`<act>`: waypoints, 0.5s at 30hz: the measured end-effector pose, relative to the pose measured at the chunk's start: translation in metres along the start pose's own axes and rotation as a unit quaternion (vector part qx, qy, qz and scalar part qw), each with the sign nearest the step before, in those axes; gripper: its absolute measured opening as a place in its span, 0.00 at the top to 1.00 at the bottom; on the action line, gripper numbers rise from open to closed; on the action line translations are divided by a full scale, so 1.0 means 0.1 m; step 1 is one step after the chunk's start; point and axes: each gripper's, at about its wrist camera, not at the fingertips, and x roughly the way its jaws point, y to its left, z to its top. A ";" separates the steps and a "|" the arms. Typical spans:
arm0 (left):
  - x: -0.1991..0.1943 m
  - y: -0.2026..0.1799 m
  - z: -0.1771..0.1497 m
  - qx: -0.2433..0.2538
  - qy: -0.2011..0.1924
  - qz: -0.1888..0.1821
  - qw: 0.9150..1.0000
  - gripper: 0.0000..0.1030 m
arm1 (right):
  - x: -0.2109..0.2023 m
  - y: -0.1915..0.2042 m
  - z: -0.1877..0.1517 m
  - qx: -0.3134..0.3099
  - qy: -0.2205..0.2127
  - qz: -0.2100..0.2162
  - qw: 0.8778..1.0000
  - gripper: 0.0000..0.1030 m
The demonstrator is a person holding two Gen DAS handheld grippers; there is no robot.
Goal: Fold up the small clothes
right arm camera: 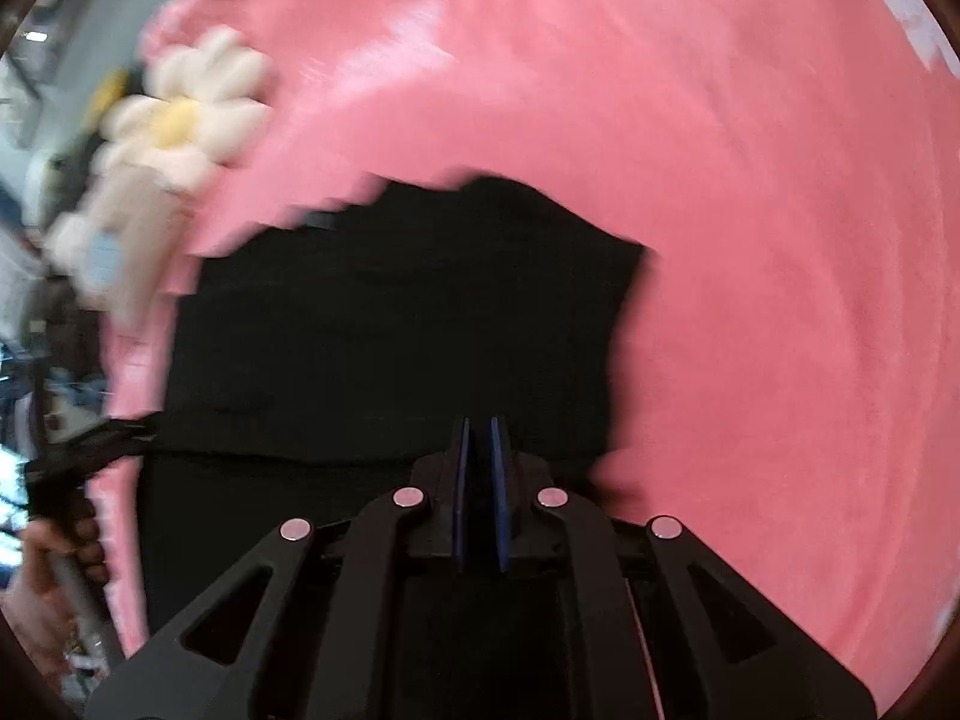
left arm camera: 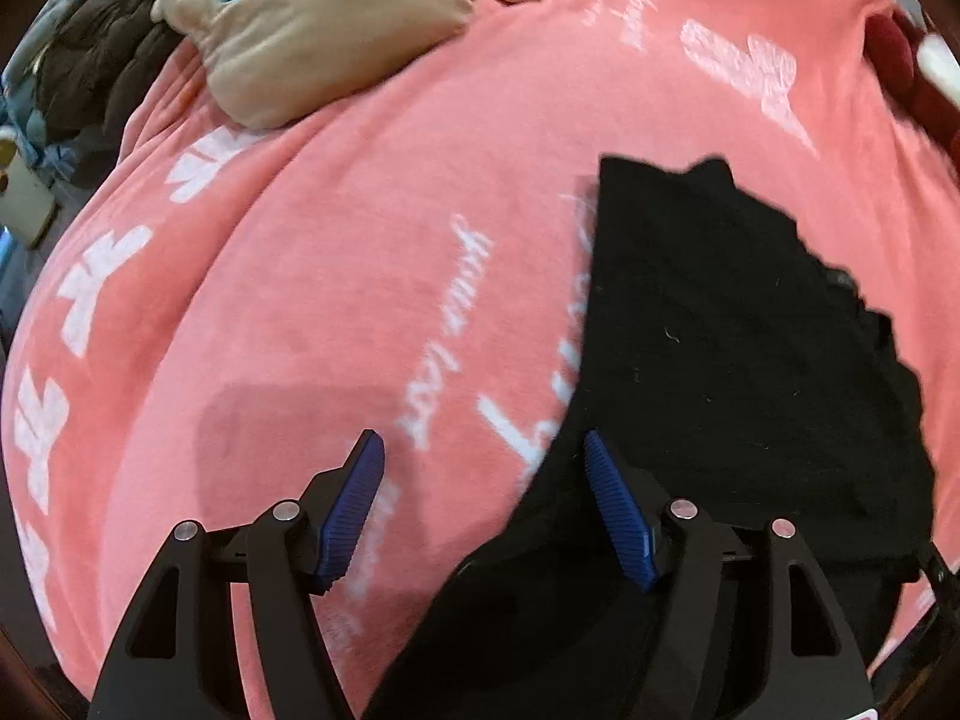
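Note:
A small black garment with a scalloped lace edge lies on a pink blanket. My left gripper is open, its blue pads spread over the garment's left edge, one pad over the blanket and one over the cloth. In the right wrist view the same black garment fills the middle. My right gripper is shut on the garment's near edge, the blue pads almost touching with black cloth between them. The left gripper shows at that view's left edge.
A beige plush pillow with a blue patch and dark clothing lie at the blanket's far left. A white daisy plush lies at the left in the right wrist view. The blanket's edge curves down on the left.

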 end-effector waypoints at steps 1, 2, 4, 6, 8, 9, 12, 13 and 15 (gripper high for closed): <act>-0.05 0.08 -0.01 -0.007 -0.009 0.002 1.000 0.35 | 0.04 0.19 -0.02 -0.009 0.012 0.038 0.999 0.92; -0.10 0.17 -0.03 -0.011 -0.015 0.007 1.000 0.35 | 0.11 0.35 -0.05 -0.018 0.025 0.061 0.998 0.92; -0.14 0.30 -0.07 -0.011 -0.019 0.016 1.000 0.35 | 0.35 0.74 -0.14 -0.035 0.064 0.109 0.991 0.92; -0.22 0.42 -0.12 -0.017 -0.021 0.013 1.000 0.35 | 0.60 1.07 -0.21 -0.048 0.088 0.134 0.986 0.92; -0.36 0.56 -0.20 -0.023 -0.024 -0.007 0.999 0.35 | 0.84 1.41 -0.28 -0.081 0.106 0.134 0.982 0.92; -0.43 0.61 -0.23 -0.024 -0.027 -0.014 0.999 0.35 | 0.98 1.60 -0.30 -0.096 0.113 0.132 0.980 0.92; -0.70 0.71 -0.38 -0.018 -0.038 -0.041 0.998 0.35 | 1.26 1.96 -0.32 -0.126 0.119 0.124 0.977 0.92; -0.78 0.75 -0.43 -0.012 -0.040 -0.042 0.998 0.35 | 1.39 2.10 -0.30 -0.143 0.119 0.112 0.976 0.92; -0.89 0.83 -0.56 -0.007 -0.042 -0.047 0.998 0.35 | 1.50 2.31 -0.29 -0.156 0.104 0.103 0.977 0.92</act>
